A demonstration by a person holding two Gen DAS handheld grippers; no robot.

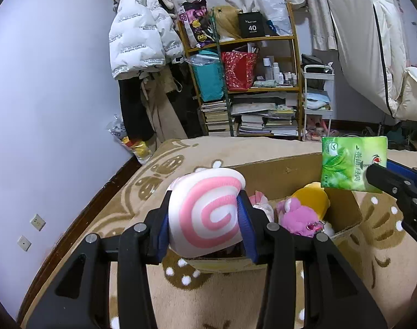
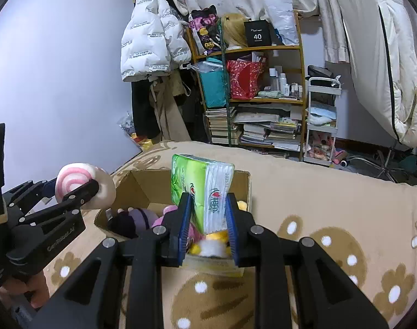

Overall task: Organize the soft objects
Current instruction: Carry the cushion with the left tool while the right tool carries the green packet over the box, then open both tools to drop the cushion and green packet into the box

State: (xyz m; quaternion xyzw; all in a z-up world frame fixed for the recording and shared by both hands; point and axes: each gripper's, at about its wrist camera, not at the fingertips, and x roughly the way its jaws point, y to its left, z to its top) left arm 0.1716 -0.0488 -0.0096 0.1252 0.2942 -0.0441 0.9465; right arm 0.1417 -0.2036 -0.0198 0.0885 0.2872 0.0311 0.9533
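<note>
The left claw (image 1: 204, 216) was closed on a white cushion with a pink spiral (image 1: 205, 213), its blue pads pressed into both sides, and the cushion was held above the near left corner of a cardboard box (image 1: 277, 170). The right claw (image 2: 208, 227) was clamped shut on a green pack of tissues (image 2: 200, 189), which was held upright over the box, clear of its contents. Inside the box, a pink plush toy (image 1: 299, 216), a yellow plush toy (image 1: 315, 194) and a dark purple plush toy (image 2: 137, 219) were seen lying together. The box was set on a beige blanket patterned with brown flowers (image 2: 318, 192). Beyond it, a wooden shelf of books and bags (image 1: 252, 87) was seen against the far wall, with a white padded jacket (image 1: 140, 38) hung beside it.
</note>
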